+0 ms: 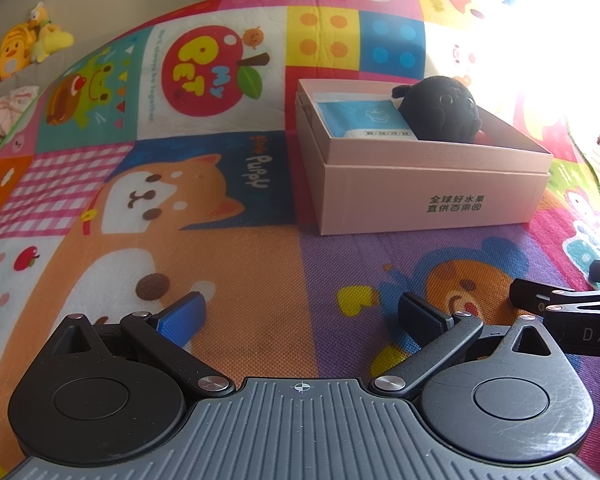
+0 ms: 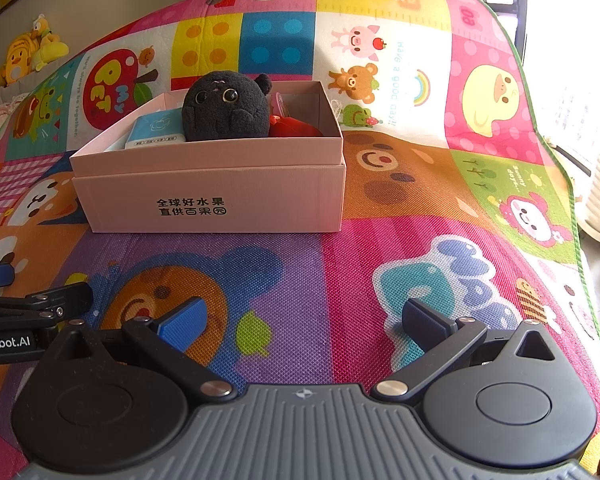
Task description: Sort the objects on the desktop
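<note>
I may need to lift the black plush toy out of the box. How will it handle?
The black plush toy looks fuzzy and rounded, so it is probably soft, light and squashes under a gripper. Leaning in the pink box, it would likely flop, not break.

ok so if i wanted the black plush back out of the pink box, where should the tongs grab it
Probably the round upper body of the black plush, coming from above. It sits upright and its top rises over the rim of the pink box, while the lower half is hidden behind the wall, with a blue packet on one side and something red on the other. Close across the soft head.
</note>
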